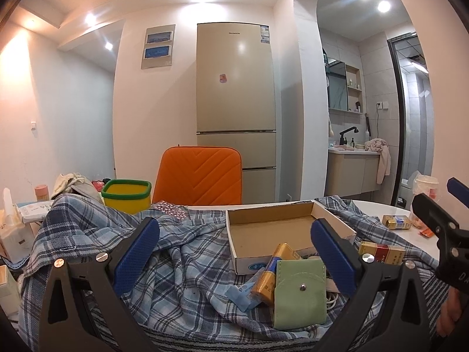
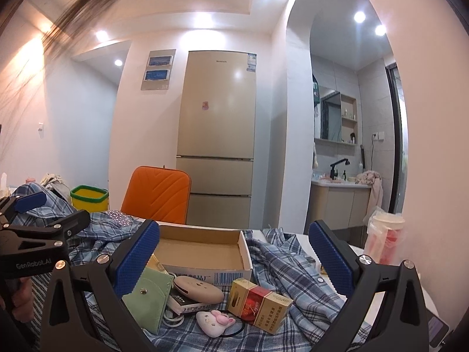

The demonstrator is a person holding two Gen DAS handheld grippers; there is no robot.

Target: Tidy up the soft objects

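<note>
Kitchen table [image 1: 378, 205] w/ fridge [image 1: 236, 88] behind, plaid cloth [image 1: 187, 267] rumpled over it, cardboard box [image 1: 281, 228] on top. Both tongs, left [image 1: 234, 252] & right [image 2: 233, 255], spread wide, holding nothing. Looks like start: next prob. grab green pouch [image 2: 148, 299] beside box.

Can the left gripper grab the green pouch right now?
Probably yes. The left gripper is open, and the green pouch lies on top of the plaid shirt, just ahead near its right finger. Only a yellow pack leans against its side.
</note>
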